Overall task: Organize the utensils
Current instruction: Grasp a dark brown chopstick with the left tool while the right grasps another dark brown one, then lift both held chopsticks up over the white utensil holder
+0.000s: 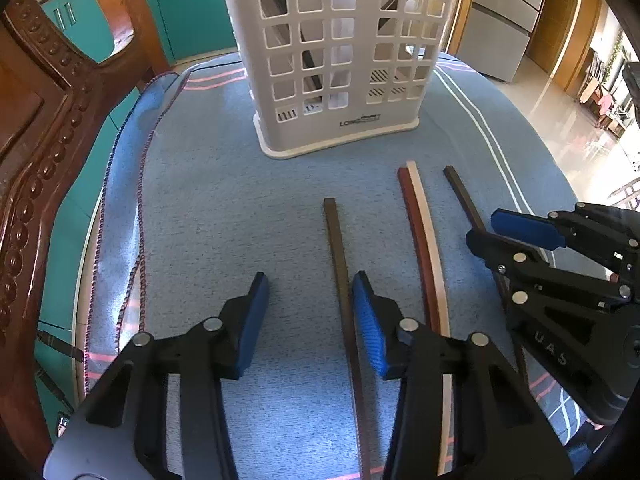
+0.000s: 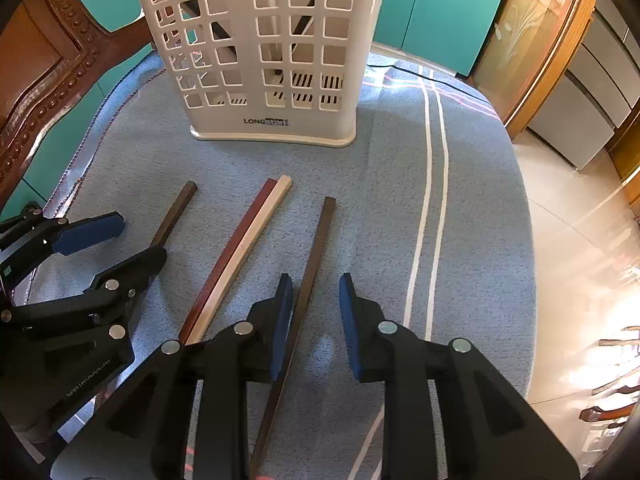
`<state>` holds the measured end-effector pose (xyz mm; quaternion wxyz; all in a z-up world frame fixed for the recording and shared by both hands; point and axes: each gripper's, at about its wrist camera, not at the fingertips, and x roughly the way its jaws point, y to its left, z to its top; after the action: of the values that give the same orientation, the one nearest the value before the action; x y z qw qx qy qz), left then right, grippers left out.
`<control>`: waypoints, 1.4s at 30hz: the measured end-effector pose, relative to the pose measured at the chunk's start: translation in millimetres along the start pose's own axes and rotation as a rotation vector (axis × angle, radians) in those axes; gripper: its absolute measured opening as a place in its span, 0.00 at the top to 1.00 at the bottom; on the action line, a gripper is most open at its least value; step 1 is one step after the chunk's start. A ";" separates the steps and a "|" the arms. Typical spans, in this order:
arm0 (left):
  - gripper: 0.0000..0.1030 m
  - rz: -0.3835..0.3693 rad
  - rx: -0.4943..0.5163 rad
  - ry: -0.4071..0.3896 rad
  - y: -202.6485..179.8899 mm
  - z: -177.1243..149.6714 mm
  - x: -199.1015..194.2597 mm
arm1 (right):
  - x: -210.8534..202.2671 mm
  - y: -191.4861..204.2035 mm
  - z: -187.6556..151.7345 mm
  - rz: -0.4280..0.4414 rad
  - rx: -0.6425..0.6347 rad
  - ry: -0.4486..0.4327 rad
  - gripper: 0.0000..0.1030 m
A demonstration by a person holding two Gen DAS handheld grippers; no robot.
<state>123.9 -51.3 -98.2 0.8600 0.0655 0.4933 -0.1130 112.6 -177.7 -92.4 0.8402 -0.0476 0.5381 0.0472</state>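
Note:
Several chopsticks lie on a blue cloth (image 1: 224, 208) before a white slotted holder (image 1: 340, 56), which has dark sticks inside. In the left wrist view my left gripper (image 1: 310, 304) is open over the cloth, its right pad beside a dark brown chopstick (image 1: 338, 256). A red-brown chopstick (image 1: 416, 236) and a cream chopstick (image 1: 428, 236) lie side by side. My right gripper (image 1: 500, 226) is open around another dark chopstick (image 1: 464, 196). In the right wrist view my right gripper (image 2: 314, 300) straddles that dark chopstick (image 2: 316, 256); the holder (image 2: 264, 48) stands ahead and the left gripper (image 2: 132, 236) is at left.
A carved wooden chair back (image 1: 48, 128) rises at the left. The cloth's braided edge (image 1: 140, 240) is folded up on the left. Teal cabinets (image 2: 432, 8) stand behind. The table's right edge (image 2: 528, 240) drops to a shiny tiled floor.

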 end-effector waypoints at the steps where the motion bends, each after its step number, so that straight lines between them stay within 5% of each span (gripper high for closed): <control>1: 0.61 -0.004 0.001 0.000 -1.1 0.3 0.0 | 0.2 -0.3 0.1 0.000 0.001 0.000 0.75; 12: 0.88 -0.052 0.014 -0.008 -13.5 1.2 1.3 | 0.4 -4.8 -0.1 0.014 0.017 -0.007 0.72; 15: 0.92 -0.059 0.015 -0.011 -15.7 1.8 1.5 | -0.1 -7.9 0.5 0.059 0.029 -0.011 0.90; 18: 0.93 -0.073 0.014 -0.045 -17.4 3.5 -5.7 | -4.3 -10.2 1.0 0.086 0.034 -0.025 0.94; 24: 0.93 -0.120 -0.032 -0.206 -2.5 12.1 -61.2 | -64.9 -24.2 7.5 0.182 0.050 -0.181 0.94; 28: 0.93 -0.190 -0.084 -0.368 15.0 22.2 -131.0 | -128.9 -41.3 7.5 0.269 0.069 -0.328 0.94; 36: 0.93 -0.223 -0.167 -0.881 37.0 58.6 -267.7 | -237.8 -59.8 29.3 0.285 0.089 -0.612 0.94; 39: 0.93 -0.132 -0.203 -0.990 36.0 73.0 -271.6 | -257.1 -61.5 40.3 0.255 0.110 -0.682 0.94; 42: 0.93 -0.089 -0.212 -0.946 35.9 88.3 -239.6 | -270.9 -66.3 52.0 0.224 0.148 -0.778 0.94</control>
<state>89.9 -5.3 153.3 0.9862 -0.1022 0.0593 -0.1160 55.3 -244.2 177.3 0.9719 0.0933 0.1838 0.1140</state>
